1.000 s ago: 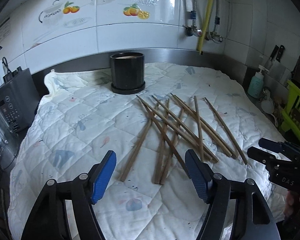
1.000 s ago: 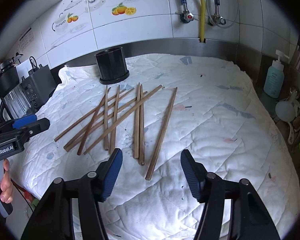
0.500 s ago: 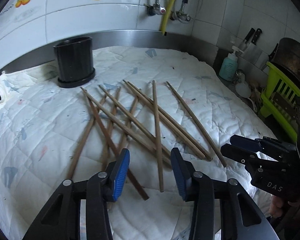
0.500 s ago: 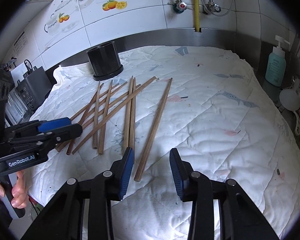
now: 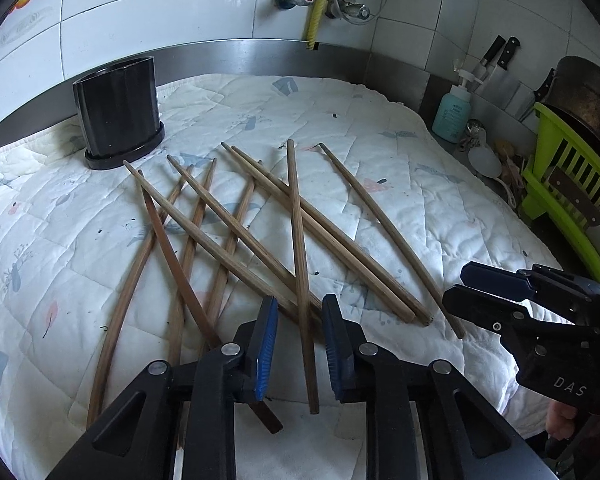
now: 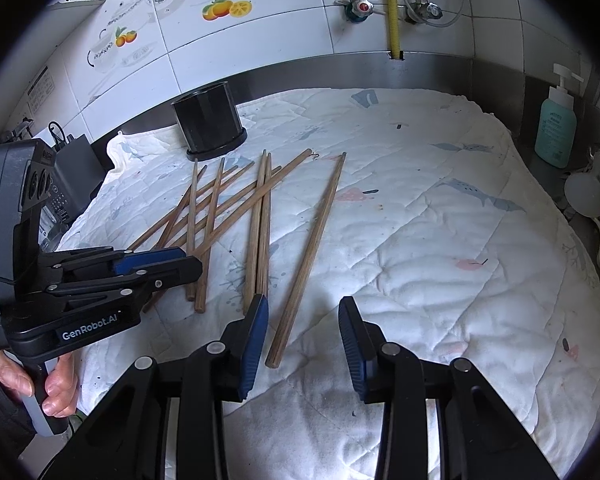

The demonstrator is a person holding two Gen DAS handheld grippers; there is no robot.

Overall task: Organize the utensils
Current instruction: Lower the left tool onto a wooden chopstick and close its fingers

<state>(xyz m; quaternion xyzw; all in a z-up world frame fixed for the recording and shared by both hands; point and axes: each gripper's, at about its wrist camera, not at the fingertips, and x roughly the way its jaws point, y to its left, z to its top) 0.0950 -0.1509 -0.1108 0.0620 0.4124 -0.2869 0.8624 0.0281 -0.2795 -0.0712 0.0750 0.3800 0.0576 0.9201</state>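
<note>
Several brown wooden chopsticks point(image 5: 236, 228) lie criss-crossed on a white quilted cloth point(image 5: 420, 200); they also show in the right wrist view point(image 6: 256, 216). A black holder cup point(image 5: 118, 114) stands at the back left, also seen from the right wrist point(image 6: 210, 122). My left gripper point(image 5: 300, 340) is low over the near ends, its jaws narrowed around one straight chopstick point(image 5: 298, 240) with a small gap either side. My right gripper point(image 6: 302, 336) is open, straddling the near end of the rightmost chopstick point(image 6: 312, 248).
A green soap bottle point(image 5: 454, 114), knives point(image 5: 496, 64), a green dish rack point(image 5: 564, 184) and a dark pan stand at the right. A black appliance point(image 6: 68, 176) sits left of the cloth. Tiled wall and pipes point(image 5: 320, 0) are behind.
Both grippers moved forward and down toward the chopsticks. The left jaws narrowed a lot, now straddling one chopstick. The right jaws narrowed, then widened a little.
</note>
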